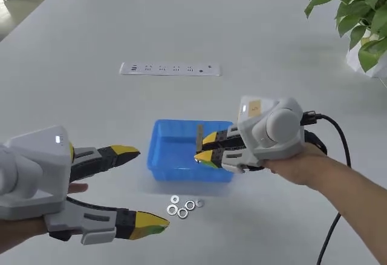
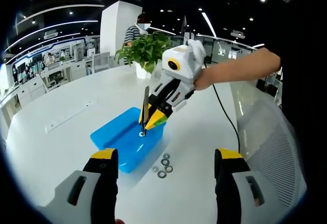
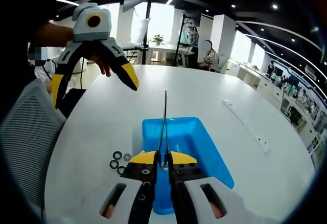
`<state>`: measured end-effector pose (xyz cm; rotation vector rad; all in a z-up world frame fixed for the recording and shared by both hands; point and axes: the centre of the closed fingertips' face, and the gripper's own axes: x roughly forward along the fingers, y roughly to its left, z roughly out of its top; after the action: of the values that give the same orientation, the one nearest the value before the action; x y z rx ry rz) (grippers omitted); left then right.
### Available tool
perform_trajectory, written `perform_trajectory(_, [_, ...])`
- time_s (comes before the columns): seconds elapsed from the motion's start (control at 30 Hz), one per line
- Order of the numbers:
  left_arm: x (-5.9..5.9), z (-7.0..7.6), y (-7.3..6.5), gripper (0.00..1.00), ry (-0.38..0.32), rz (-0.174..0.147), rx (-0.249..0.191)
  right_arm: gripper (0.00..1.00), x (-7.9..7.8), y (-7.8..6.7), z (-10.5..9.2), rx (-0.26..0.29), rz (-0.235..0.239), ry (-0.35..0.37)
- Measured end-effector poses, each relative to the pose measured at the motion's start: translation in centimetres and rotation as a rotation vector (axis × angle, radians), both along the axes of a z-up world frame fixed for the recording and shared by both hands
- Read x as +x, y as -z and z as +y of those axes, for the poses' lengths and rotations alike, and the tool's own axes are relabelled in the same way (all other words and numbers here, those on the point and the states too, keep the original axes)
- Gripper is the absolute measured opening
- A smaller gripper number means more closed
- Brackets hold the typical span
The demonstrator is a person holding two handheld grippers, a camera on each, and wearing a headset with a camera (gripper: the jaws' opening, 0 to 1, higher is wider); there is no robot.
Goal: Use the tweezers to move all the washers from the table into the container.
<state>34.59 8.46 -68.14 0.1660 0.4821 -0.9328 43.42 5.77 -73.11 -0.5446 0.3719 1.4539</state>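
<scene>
My right gripper (image 1: 204,150) is shut on thin metal tweezers (image 1: 199,135) and hovers over the blue container (image 1: 162,162). In its own view my right gripper (image 3: 163,158) has the tweezers (image 3: 164,124) running forward over the container (image 3: 196,147). In the left gripper view a small pale speck sits at the tweezers' (image 2: 145,106) lower end; I cannot tell whether it is a washer. Several washers (image 1: 182,207) lie on the table just in front of the container, also as washers (image 2: 163,168) and washers (image 3: 118,162). My left gripper (image 1: 142,186) is open beside them, holding nothing.
A white power strip (image 1: 169,69) lies on the table beyond the container. A potted plant (image 1: 357,11) stands at the far right corner. A black cable (image 1: 338,156) trails from the right gripper. People stand in the background of the gripper views.
</scene>
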Motion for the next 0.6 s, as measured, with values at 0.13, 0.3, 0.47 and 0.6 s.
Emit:
perform_trajectory(0.13, [0.2,0.2,0.1,0.82,0.003,0.001,0.008,0.09,0.2,0.6,0.0,-0.007,0.008,0.001])
perform_trajectory(0.3, [0.7,0.3,0.1,0.81,0.006,0.001,0.013,0.09,0.6,1.1,0.1,-0.005,0.021,0.014])
perform_trajectory(0.47, [1.2,0.3,0.1,0.80,0.009,-0.002,0.014,0.09,0.8,1.8,0.1,-0.012,0.031,0.017])
perform_trajectory(0.6, [1.8,0.4,0.0,0.79,0.006,-0.006,0.010,0.09,0.9,2.2,0.0,-0.020,0.032,0.013])
